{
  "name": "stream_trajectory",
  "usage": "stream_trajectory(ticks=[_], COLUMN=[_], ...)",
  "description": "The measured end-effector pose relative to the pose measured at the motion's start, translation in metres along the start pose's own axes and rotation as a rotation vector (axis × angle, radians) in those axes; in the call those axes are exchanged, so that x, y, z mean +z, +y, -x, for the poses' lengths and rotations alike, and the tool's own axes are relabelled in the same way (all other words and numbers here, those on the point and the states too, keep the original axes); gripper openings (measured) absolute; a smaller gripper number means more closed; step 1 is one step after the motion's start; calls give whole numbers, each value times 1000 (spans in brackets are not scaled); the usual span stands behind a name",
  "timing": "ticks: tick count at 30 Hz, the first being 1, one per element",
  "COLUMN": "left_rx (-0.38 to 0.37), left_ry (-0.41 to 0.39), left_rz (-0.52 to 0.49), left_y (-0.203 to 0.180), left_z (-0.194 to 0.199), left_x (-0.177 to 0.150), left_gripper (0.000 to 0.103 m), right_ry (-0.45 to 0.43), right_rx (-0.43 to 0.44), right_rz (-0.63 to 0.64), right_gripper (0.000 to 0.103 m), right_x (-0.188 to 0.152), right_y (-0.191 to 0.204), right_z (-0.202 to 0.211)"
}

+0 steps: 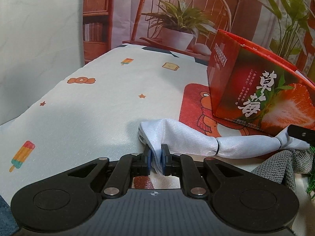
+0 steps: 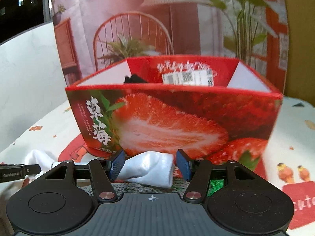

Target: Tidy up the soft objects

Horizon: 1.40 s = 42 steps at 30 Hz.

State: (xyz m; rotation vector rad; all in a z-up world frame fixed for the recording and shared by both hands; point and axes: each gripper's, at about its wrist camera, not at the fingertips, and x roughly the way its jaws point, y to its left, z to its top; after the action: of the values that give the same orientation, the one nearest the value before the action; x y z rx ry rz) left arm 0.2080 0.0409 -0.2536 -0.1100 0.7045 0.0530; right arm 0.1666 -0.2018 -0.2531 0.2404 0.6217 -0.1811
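Note:
A white sock (image 1: 189,137) lies stretched across the table, tied off with thin black bands. My left gripper (image 1: 156,158) is shut on its left end. Its right end (image 2: 149,167) lies between the pads of my right gripper (image 2: 150,164), which is open around it with gaps on both sides. A finger of the right gripper shows at the right edge of the left wrist view (image 1: 301,133). The red strawberry box (image 2: 173,118) stands open-topped just behind the sock, with a dark item (image 2: 134,78) inside. It also shows in the left wrist view (image 1: 256,82).
A grey knitted cloth (image 1: 275,169) lies under the sock's right end, next to something green (image 2: 216,184). The table has a white printed cover (image 1: 88,108) with a red bear mat (image 1: 196,102) under the box. A printed backdrop (image 1: 177,9) stands behind.

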Motion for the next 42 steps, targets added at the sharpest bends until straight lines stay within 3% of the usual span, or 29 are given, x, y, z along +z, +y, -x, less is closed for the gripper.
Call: stream_trajectory(ticks=[16,26,29,32,34,42], left_rx=[26,23,21,10,-1,-18], left_ry=[-21,-30,-28,-15,-5,-109], left_rz=[-64,-81,-82,-71,-69,-78], left_y=[-10,-11,-10,-8,-8,-8], left_z=[-1,-4,-5,-5,-3,27], left_x=[-2,0,1,3,5,17], left_gripper=[12,13,13,10,8,7], right_ry=[-25,-64,-78,-90,-110,-143], right_rx=[29,76,76,63,73,86], right_rz=[-75,-155,-167,-171,-164,-135], right_gripper=[45,29,22,8,8,8], right_x=[-28,-31,-32,-32,-32,-26], right_y=[-7,-23,-26,-27,-26,-20], right_z=[-7,-1,1,3,6,23])
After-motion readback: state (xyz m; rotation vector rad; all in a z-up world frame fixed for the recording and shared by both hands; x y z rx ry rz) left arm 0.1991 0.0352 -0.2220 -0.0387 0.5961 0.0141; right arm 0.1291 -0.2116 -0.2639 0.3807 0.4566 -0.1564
